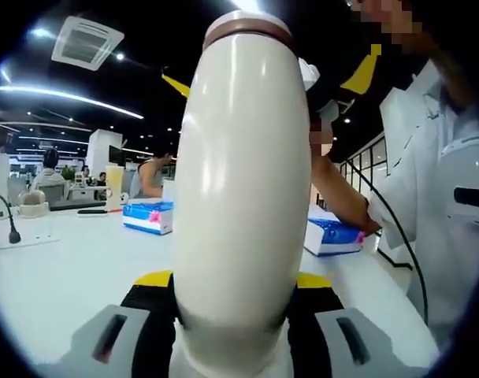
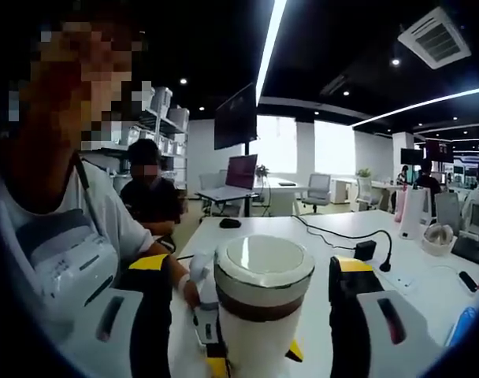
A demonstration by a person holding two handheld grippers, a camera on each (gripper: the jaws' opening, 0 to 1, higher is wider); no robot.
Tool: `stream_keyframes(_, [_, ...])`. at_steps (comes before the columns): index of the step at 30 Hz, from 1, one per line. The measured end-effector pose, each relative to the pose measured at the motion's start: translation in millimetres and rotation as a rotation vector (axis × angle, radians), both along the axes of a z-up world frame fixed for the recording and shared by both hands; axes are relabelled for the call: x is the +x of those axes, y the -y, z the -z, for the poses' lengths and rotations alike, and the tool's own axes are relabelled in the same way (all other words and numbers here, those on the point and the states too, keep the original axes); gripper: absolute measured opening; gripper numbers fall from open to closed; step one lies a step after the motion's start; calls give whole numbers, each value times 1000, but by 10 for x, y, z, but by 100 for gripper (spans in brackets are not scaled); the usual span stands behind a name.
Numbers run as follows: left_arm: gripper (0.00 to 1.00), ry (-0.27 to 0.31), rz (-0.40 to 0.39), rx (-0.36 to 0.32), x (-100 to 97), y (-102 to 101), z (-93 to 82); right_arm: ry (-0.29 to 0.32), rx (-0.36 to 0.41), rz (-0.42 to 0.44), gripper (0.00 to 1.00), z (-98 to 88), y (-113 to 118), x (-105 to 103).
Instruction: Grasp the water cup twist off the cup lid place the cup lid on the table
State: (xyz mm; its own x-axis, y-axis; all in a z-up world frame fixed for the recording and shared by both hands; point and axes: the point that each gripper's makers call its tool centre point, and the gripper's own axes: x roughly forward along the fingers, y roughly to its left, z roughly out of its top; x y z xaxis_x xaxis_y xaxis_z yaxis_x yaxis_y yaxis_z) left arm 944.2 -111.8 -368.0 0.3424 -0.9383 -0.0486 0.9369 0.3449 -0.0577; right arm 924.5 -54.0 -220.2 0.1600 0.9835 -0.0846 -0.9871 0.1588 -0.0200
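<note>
1. Left gripper (image 1: 233, 335): jaws closed on the body of the tall cream-white glossy water cup (image 1: 241, 197), held low on the barrel; cup raised above the white worktop (image 1: 74, 276), its top pointing away from the camera.
2. Cup lid, a cream-white round cap with brown band (image 2: 263, 272), is still seated on the cup.
3. Right gripper (image 2: 263, 315): jaws spread either side of the lid, a gap visible on both sides, not yet clamped.
4. Handling, judged: rigid, smooth shell, likely slippery; keep a firm squeeze on the barrel and take the lid at its rim above the band for twisting.
5. Contents: lid shut, cannot tell if the cup is full; treat it as heavy.
6. Blue tissue box (image 1: 332, 236) rests on the worktop, contents unseen.
</note>
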Motion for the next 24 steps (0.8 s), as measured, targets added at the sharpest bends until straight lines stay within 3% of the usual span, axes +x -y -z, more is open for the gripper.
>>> stream_keyframes(24, [55, 20, 2, 8, 23, 5, 4, -35, 40, 14, 78, 8, 52, 26])
